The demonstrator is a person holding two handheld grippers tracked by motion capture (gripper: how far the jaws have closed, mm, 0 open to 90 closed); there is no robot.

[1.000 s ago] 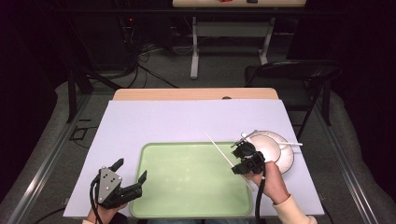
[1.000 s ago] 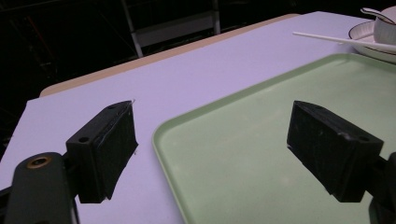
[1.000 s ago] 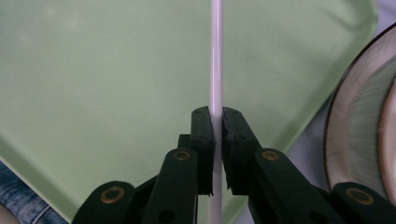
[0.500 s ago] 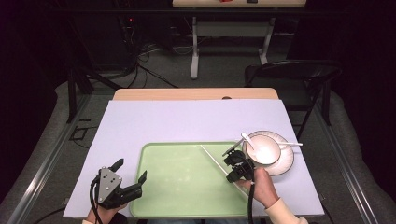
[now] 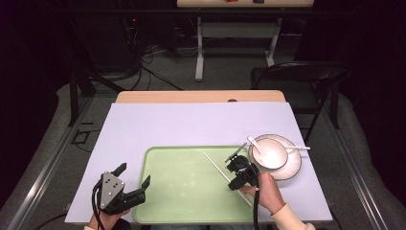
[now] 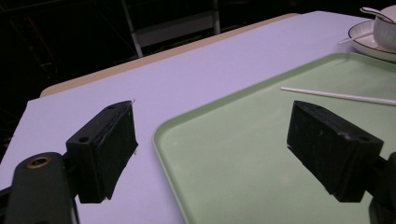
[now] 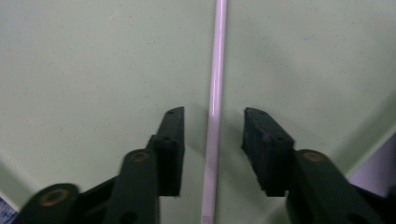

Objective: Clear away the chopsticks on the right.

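Observation:
A thin white chopstick [image 5: 215,166] lies slantwise on the light green tray [image 5: 186,191]. My right gripper [image 5: 232,178] points down at the stick's near part. In the right gripper view the chopstick [image 7: 217,70] runs up between the two jaws, which have just been opening, and a gap shows on each side of it, so the pads do not press it. My left gripper [image 5: 133,175] stands open over the tray's left edge with nothing between its fingers; its own view shows the tray [image 6: 243,154] and the chopstick [image 6: 336,95] farther off.
A white bowl [image 5: 270,155] with a spoon [image 5: 253,143] in it sits on a white plate [image 5: 291,168] just right of the tray. A second spoon [image 5: 299,148] rests on the plate's rim. A pale lilac mat [image 5: 191,124] covers the table. A chair [image 5: 297,76] stands beyond.
The right gripper has come left from the bowl onto the tray, sinking with the chopstick. Its jaws have parted and the stick now lies on the tray. The left gripper has kept still.

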